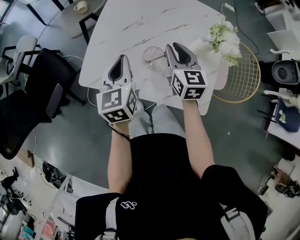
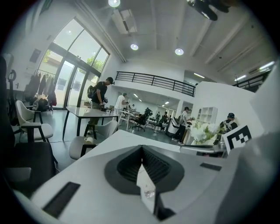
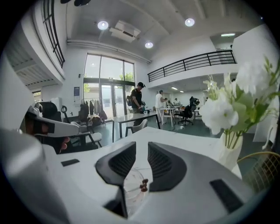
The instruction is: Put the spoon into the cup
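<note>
The bench [image 1: 140, 23] carries the cup [image 1: 151, 55]. Left of the cup, the left gripper [image 1: 123, 57] is clenched and empty. Just right of it, the right gripper [image 1: 172, 46] is released. The spoon [image 1: 158, 58] seems to lie in the cup, so the placing looks done. Next, both grippers need to back away without tipping the cup.

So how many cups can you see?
2. A glass cup stands on the white table. A pale mug sits on the small round table at the top left. The far-away tables may hide more.
</note>
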### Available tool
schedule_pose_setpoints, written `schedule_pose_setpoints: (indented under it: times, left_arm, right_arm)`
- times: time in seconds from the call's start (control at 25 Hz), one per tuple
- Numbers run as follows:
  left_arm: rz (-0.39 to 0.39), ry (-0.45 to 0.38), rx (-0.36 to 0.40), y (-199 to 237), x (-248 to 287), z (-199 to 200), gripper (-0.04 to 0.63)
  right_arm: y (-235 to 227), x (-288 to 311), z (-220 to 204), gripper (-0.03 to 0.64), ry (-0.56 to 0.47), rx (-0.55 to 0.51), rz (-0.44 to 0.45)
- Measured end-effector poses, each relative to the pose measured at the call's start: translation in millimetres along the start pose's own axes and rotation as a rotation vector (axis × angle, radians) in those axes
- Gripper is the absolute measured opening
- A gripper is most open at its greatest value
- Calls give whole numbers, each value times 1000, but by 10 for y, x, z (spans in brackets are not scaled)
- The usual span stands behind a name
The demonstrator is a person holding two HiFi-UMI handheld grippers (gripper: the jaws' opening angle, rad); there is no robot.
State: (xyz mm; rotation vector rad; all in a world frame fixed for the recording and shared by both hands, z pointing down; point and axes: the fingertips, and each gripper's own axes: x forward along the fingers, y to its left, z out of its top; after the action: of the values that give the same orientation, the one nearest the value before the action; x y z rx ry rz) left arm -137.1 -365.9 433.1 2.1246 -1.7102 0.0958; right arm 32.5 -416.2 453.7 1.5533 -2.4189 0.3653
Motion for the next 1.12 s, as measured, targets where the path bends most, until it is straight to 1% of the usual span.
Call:
schedule_pose_setpoints:
  times: [0.32,0.52,0.6,0.72,0.8,0.92,1.12]
  left_arm:
    - [-22,-116,33,24,-104,572,15]
    - [-58,-187,78,-41,-129,924,15]
    - [-65,-214,98,-72,-148,1063,15]
    - [-80,-254,128,-144,-170,1275,15]
    - [-94,-279,147,-205,-185,1393,15]
    - [-119,-301,167,-291,-200,1501,15]
    - [-151,-300,181,-405,-199,1511,15]
  right_arm:
    - [104,-204,705,63,-167,10,-19]
    - [138,-338,1073,46,-263,-10,-33]
    - [131,-397,1202,10,-301,-6,-43]
    - [137,-480,1372,6,-344,-13,-45]
    - [154,-529,1456,6,-362,-25,-40]
    - [201,-528,1499,6,-347,-46,-9]
    - [247,-523,1485,6,-327,-52,18]
